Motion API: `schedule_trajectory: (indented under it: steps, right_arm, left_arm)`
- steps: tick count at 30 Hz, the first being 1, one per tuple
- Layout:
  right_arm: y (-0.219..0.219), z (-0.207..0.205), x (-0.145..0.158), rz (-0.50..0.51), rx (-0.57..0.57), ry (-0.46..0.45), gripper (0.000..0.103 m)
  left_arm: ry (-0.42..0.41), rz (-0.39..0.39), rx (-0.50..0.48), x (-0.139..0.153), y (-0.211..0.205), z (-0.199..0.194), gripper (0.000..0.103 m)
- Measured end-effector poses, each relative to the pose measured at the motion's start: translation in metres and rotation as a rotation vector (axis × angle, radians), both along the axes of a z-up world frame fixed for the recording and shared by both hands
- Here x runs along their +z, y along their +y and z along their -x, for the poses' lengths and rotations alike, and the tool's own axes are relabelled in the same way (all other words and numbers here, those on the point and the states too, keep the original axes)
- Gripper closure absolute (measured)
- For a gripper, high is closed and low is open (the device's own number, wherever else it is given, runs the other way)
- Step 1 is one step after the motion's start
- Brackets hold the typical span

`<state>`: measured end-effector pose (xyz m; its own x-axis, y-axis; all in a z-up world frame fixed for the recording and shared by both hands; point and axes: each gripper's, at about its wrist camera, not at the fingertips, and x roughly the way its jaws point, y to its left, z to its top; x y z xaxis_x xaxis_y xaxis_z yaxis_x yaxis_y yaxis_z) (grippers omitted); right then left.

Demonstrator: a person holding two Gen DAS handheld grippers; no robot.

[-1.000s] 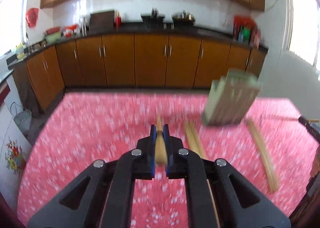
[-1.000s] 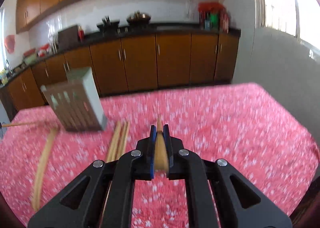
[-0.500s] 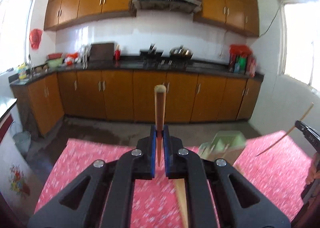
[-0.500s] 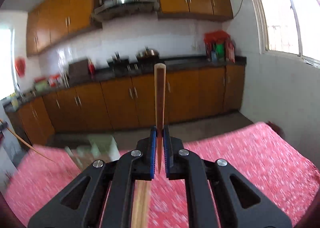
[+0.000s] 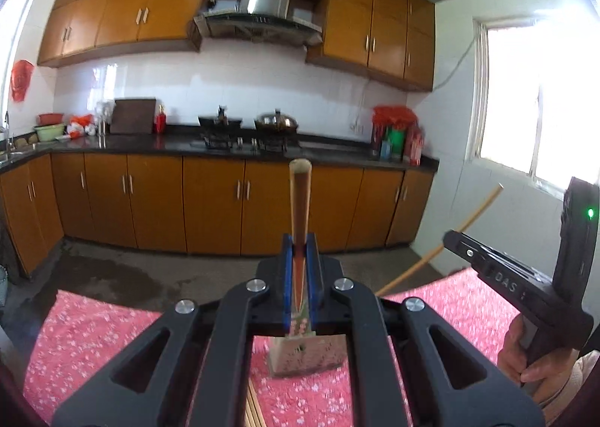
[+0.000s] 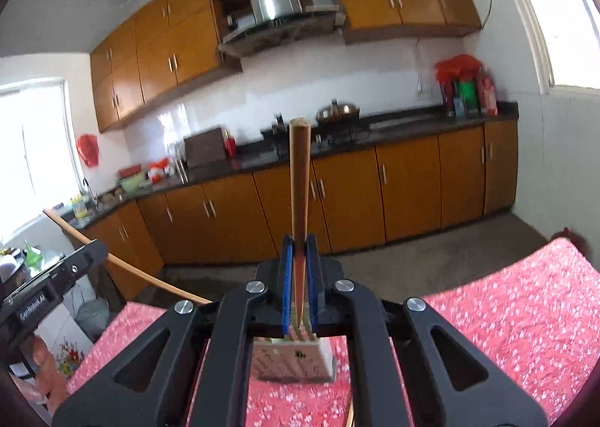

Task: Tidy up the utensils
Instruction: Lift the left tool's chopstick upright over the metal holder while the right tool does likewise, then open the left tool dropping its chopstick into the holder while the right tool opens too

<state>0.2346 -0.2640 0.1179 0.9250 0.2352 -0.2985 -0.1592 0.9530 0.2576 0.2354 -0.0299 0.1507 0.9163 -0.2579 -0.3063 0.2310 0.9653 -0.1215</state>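
My left gripper (image 5: 300, 239) is shut on a wooden chopstick (image 5: 299, 198) that sticks out forward and up over the kitchen floor. My right gripper (image 6: 300, 239) is shut on a second chopstick (image 6: 299, 179) in the same way. A pale slotted utensil holder (image 5: 307, 354) stands on the red floral tablecloth (image 5: 86, 344), below and just beyond the left jaws. In the right wrist view the holder (image 6: 292, 359) sits under the right jaws. Each view shows the other gripper at its edge, with its stick slanting up.
More wooden chopsticks (image 5: 252, 404) lie on the cloth near the holder, mostly hidden by my left gripper. The table's far edge (image 6: 487, 288) drops to a bare floor. Brown cabinets and a dark counter (image 5: 225, 149) stand well beyond. A hand (image 5: 532, 363) grips the right tool.
Both grippers have risen off the table and tipped upward, each carrying its chopstick. The holder has slid from the side to under the jaws.
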Motion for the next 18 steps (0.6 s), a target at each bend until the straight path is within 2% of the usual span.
schedule_trajectory:
  steps: [4,10,12,14,15,18]
  right_arm:
    - [0.005,-0.02,-0.024,0.011,0.007,0.088,0.095]
    - [0.009,-0.028,-0.039,0.015,-0.001,0.137,0.094]
    - [0.007,-0.027,-0.038,0.01,-0.001,0.135,0.087]
    - [0.005,-0.025,-0.036,0.007,-0.014,0.123,0.068]
    - [0.004,-0.024,-0.034,0.006,-0.018,0.115,0.068]
    - [0.003,-0.019,-0.028,0.014,-0.024,0.094,0.068]
  left_arm:
    - [0.059,-0.005,-0.005,-0.026,-0.003,-0.019,0.095]
    - [0.113,-0.001,0.008,-0.049,-0.001,-0.036,0.095]
    - [0.11,0.004,0.013,-0.05,0.001,-0.037,0.092]
    - [0.102,0.008,0.012,-0.047,0.005,-0.035,0.088]
    - [0.096,0.01,0.015,-0.046,0.006,-0.034,0.083]
    - [0.081,0.023,0.023,-0.041,0.012,-0.03,0.079]
